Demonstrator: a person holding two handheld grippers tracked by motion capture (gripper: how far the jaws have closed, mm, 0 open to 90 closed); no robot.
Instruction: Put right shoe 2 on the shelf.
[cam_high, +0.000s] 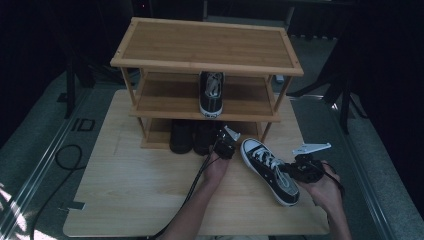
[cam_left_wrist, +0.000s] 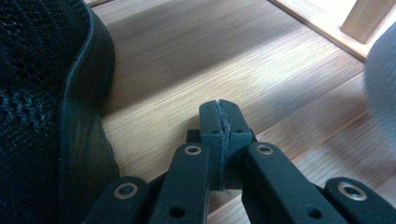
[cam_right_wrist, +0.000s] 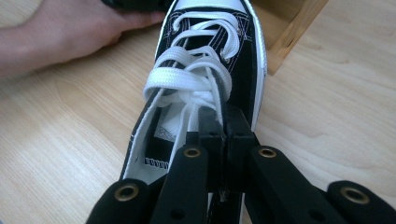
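Note:
A black-and-white laced sneaker (cam_high: 270, 172) lies on the wooden board, toe toward the shoe rack (cam_high: 205, 45). My right gripper (cam_high: 286, 168) is at the sneaker's collar. In the right gripper view the right gripper (cam_right_wrist: 223, 122) is shut on the sneaker's (cam_right_wrist: 243, 65) side wall, one jaw inside and one outside. My left gripper (cam_high: 219, 135) reaches into the rack's bottom shelf beside a pair of black shoes (cam_high: 192, 136). The left gripper (cam_left_wrist: 219, 111) is shut with nothing in it, just above the shelf wood, and a black shoe (cam_left_wrist: 42, 93) sits to its left.
A matching sneaker (cam_high: 211, 95) stands on the rack's middle shelf, toe forward. The top shelf is bare. The rack's leg (cam_right_wrist: 292, 37) stands just beyond the held sneaker's toe. The board (cam_high: 135, 185) has open room at the left. A cable (cam_high: 65, 160) lies on the floor.

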